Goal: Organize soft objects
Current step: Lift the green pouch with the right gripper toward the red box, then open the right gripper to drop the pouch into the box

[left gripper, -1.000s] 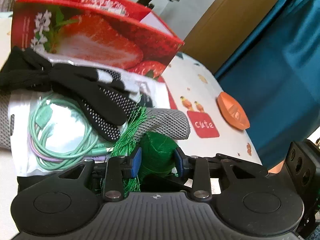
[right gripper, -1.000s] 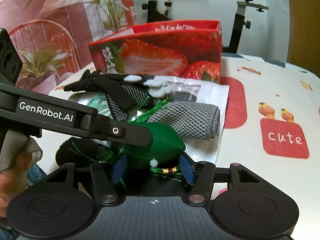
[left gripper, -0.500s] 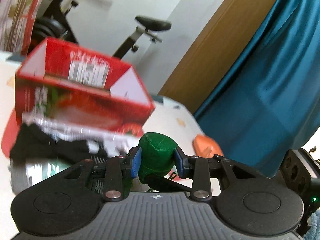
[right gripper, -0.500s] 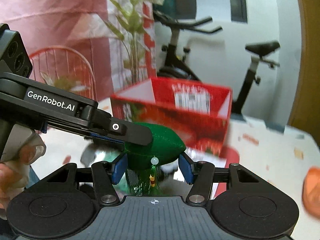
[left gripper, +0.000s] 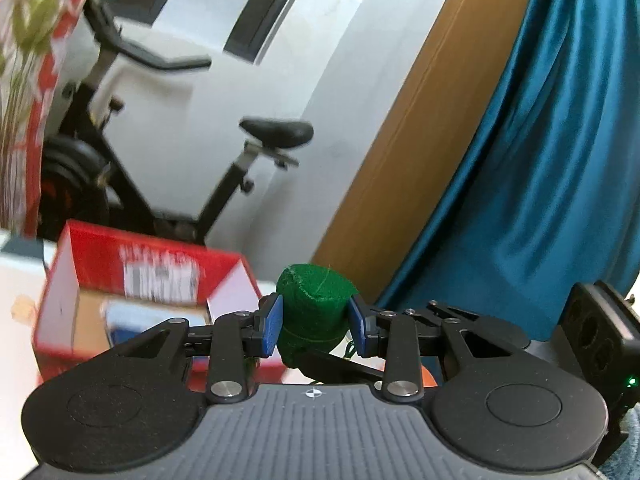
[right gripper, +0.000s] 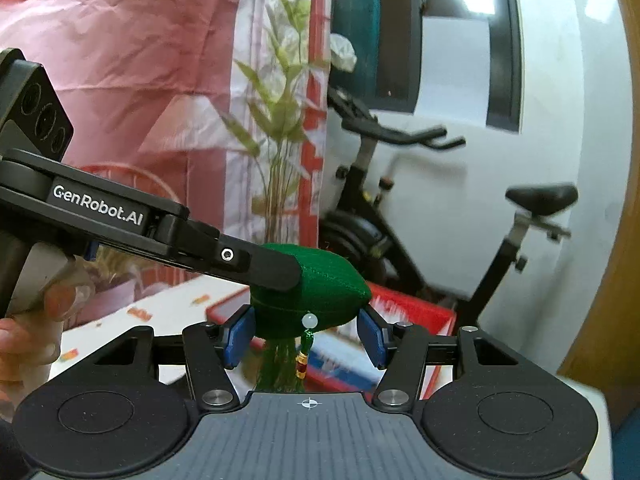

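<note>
**Carrying the green pouch toward the red box**

Gripping from two sides, both hand-held tools clamp one green stuffed pouch (right gripper: 320, 288) in mid-air. In the right wrist view the right gripper (right gripper: 304, 338) has its blue pads pressed on the pouch's lower flanks at a middling width, while the left gripper's black finger reaches in from the left edge and lies over the pouch's top. In the left wrist view the left gripper (left gripper: 315, 326) pinches the pouch (left gripper: 314, 312) narrowly across one end, at the lower centre of the frame. A green tassel (right gripper: 280, 364) with a pale bead (right gripper: 310, 321) hangs under the pouch.

The red box (left gripper: 132, 292), open at the top, sits at the lower left of the left view and behind the pouch in the right view; it looks like the likely destination.

Risks, as I judge them: the soft filling may give and slip if either grip eases before the other; the two hands pulling apart could twist the pouch loose; and the dangling tassel could catch on the box rim or drape outside it.
</note>
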Available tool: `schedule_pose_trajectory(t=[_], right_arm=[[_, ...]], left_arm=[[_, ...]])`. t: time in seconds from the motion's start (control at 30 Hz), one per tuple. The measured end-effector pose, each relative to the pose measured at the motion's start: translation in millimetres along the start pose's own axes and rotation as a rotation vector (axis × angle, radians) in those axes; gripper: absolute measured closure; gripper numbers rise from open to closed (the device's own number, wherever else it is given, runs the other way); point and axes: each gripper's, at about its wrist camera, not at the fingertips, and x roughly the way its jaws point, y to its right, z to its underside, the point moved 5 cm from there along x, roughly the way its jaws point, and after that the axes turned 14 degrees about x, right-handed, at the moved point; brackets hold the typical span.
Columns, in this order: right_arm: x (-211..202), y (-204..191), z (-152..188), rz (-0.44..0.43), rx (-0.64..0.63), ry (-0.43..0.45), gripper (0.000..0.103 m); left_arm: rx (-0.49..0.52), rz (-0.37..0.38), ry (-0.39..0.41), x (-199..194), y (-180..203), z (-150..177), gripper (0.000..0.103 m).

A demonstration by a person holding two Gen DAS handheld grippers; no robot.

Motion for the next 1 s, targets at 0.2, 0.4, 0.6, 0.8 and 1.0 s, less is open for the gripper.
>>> schedule_pose_trajectory(t=[0.2, 0.4, 0.6, 0.8, 1.0], right_arm=[[32.4, 7.9, -38.9, 0.0, -0.053, 0.033, 0.05], [71.8, 20.1, -53.6, 0.01, -0.088, 0.03, 0.05], [108.7, 48.7, -42.0, 0.028, -0.056, -0.022, 0.05], [134.9, 80.2, -6.5, 0.052, 0.001, -0.103, 0.05], [155.6, 101.6, 31.8, 0.074, 0.05, -0.186, 0.05]], left_arm=[[0.03, -0.042, 0.038, 14.1, -15.9, -34.5, 0.066], [-0.015, -0.035, 0.042, 37.7, -45.0, -44.8, 0.066], [-0.044, -0.018, -0.014, 77.3, -67.2, -34.1, 0.066], [-0.069, 0.003, -0.104, 121.2, -79.5, -5.6, 0.066], [-0.095, 0.017, -0.203, 153.7, -89.4, 27.7, 0.066]])
